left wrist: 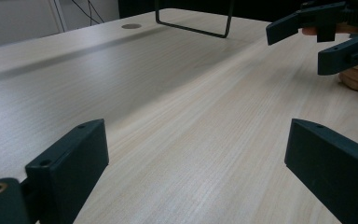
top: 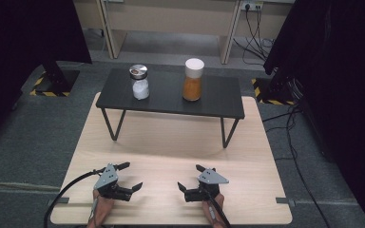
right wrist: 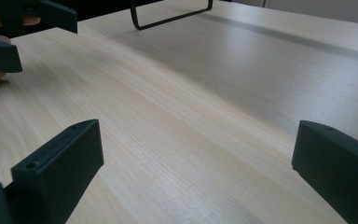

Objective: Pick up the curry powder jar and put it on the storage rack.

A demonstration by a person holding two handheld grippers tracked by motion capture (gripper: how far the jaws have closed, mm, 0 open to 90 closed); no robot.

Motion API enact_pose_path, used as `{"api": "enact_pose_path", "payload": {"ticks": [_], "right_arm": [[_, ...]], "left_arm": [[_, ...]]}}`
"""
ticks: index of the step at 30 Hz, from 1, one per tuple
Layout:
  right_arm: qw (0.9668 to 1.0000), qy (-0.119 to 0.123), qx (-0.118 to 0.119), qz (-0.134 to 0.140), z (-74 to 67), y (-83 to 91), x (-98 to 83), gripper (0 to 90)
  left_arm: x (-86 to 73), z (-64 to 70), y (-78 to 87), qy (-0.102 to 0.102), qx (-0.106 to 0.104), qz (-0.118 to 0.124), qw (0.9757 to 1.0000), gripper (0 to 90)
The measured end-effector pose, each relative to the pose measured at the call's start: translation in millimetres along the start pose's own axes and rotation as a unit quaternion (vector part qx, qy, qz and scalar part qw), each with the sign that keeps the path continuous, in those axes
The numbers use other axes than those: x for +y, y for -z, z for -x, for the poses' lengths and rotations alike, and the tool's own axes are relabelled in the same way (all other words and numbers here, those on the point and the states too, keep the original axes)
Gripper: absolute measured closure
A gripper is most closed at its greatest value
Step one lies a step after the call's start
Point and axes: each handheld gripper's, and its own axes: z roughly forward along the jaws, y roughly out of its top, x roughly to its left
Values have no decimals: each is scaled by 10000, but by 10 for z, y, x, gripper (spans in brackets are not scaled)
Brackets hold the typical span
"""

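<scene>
We find the white-filled jar (top: pixel 139 82) and the orange-filled jar (top: pixel 193 80) upright and well apart on the black shelf (top: pixel 218 107), both untouched. The left gripper (top: pixel 129 176) and right gripper (top: pixel 189 178) rest near the table's (top: pixel 171 142) front edge, jaws wide, empty. We judge nothing done; everything remains.

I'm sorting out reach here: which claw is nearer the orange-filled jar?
Right. The right claw sits almost straight below the orange-filled jar; the left claw is farther left.
</scene>
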Motion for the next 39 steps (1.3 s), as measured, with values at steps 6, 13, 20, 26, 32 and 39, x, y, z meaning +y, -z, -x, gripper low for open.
{"api": "enact_pose_path", "payload": {"ticks": [6,13,20,26,32,39], "right_arm": [[10000,10,-18,-6,-8,3,0,18],[10000,38,7,-35,-4,-2,10,18],[10000,13,34,-19,9,0,5,18],[10000,64,26,-43,-1,-3,13,19],[10000,55,19,-74,-3,-9,24,19],[10000,31,17,-78,2,-11,26,19]], "left_arm": [[-5,0,7,-5,-12,9,10000,50],[-9,1,8,27,2,20,10000,50],[-9,-6,8,39,-8,21,10000,50],[-10,-2,8,31,0,24,10000,50],[-11,0,10,21,0,27,10000,50],[-12,-1,11,17,-7,28,10000,50]]}}
